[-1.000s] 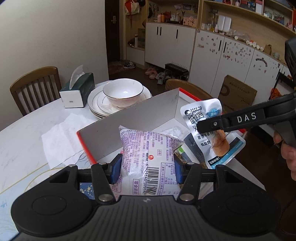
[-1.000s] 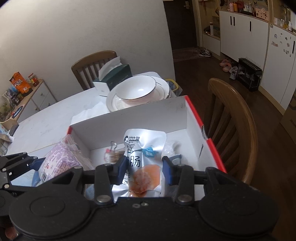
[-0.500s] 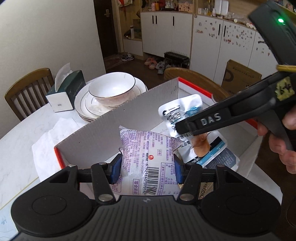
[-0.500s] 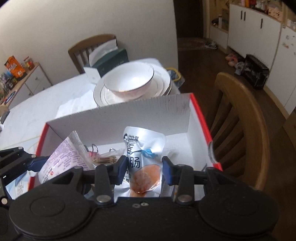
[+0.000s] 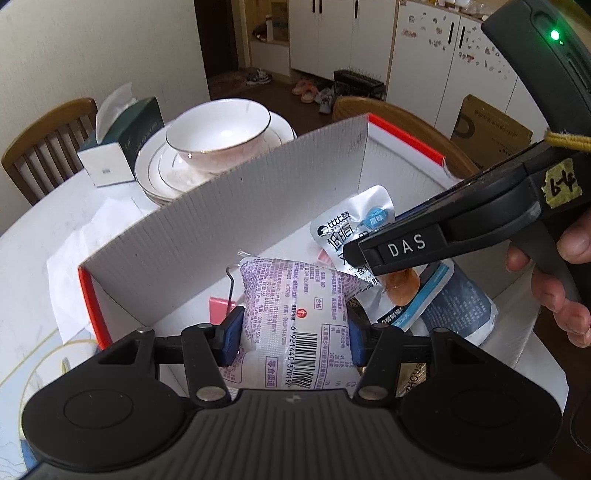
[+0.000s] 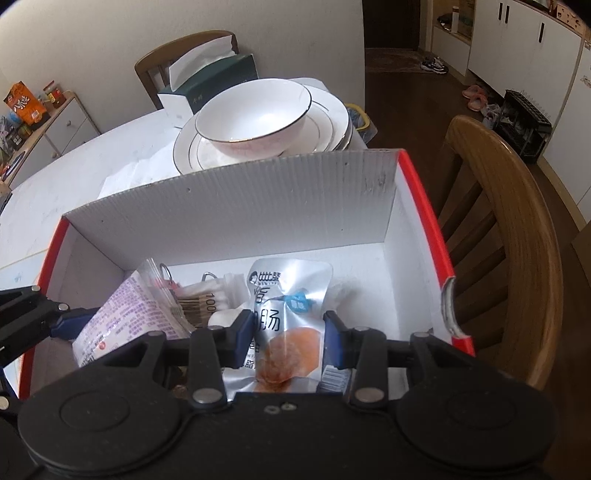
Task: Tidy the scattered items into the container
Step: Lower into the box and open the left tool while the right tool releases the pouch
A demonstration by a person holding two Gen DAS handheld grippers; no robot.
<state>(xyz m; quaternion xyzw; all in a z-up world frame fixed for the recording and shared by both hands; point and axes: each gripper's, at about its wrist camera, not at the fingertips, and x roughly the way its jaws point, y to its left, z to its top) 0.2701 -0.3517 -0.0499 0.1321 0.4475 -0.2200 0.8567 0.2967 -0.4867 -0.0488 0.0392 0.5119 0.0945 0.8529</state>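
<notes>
While we are clamping the purple-printed plastic snack packet [image 5: 295, 314] in the left gripper [image 5: 291, 341] and the silver foil sausage pouch [image 6: 286, 321] in the right gripper [image 6: 288, 341], both packs are hanging lengthwise ahead of the pads, directly over the red-edged white cardboard box [image 6: 236, 206] beneath them.

White bowl [image 6: 255, 118] with dark rim sits on stacked plates [image 6: 325, 129] on white bench [image 6: 74, 173]. Green-and-white tissue box [image 6: 207, 83] just behind plates, tissue sticking up. Loose tissue [image 5: 114, 218] flat on bench. Wooden chair [image 6: 506, 229] at right, second chair [image 5: 40, 136] behind tissue box. White cabinets [image 5: 340, 33], shoes [image 5: 310, 92] on dark floor. Cardboard box [image 5: 491, 133] on floor.
</notes>
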